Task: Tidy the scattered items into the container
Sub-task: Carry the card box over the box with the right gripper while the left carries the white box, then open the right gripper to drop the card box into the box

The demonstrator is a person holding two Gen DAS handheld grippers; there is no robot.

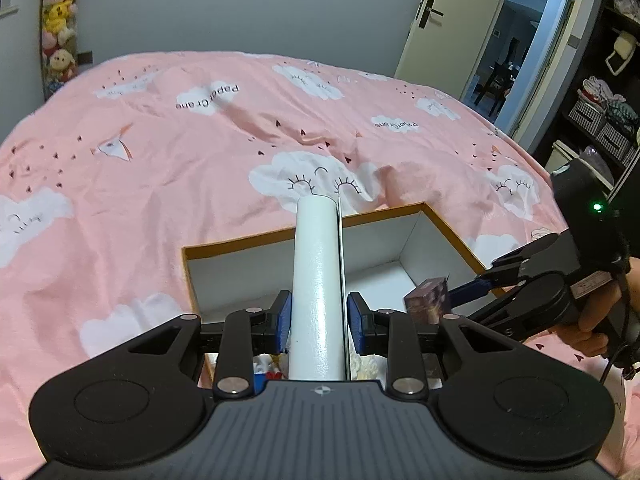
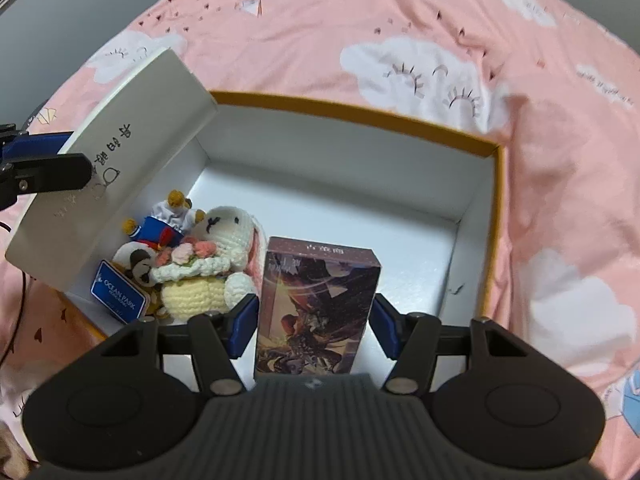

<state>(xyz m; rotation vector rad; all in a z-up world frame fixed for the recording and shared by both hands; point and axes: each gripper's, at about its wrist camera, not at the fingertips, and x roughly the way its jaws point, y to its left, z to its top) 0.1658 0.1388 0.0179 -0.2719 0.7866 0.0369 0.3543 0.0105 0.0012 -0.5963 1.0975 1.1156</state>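
An open box with an orange rim (image 1: 304,230) (image 2: 360,114) and white inside lies on the pink bedspread. My left gripper (image 1: 319,316) is shut on a flat white box (image 1: 318,280), held edge-on above the container; it also shows in the right wrist view (image 2: 120,152). My right gripper (image 2: 314,318) sits over the container around a dark picture card box (image 2: 316,308); the pads stand slightly apart from its sides. That card box shows in the left wrist view (image 1: 426,300). A white crochet rabbit (image 2: 208,264) and small plush toys (image 2: 168,224) lie inside the container.
A blue "Ocean Park" tag (image 2: 119,290) lies in the container's near left corner. The pink cloud-print bedspread (image 1: 200,140) surrounds the box. An open door (image 1: 460,20) and shelves with baskets (image 1: 600,120) stand at the right.
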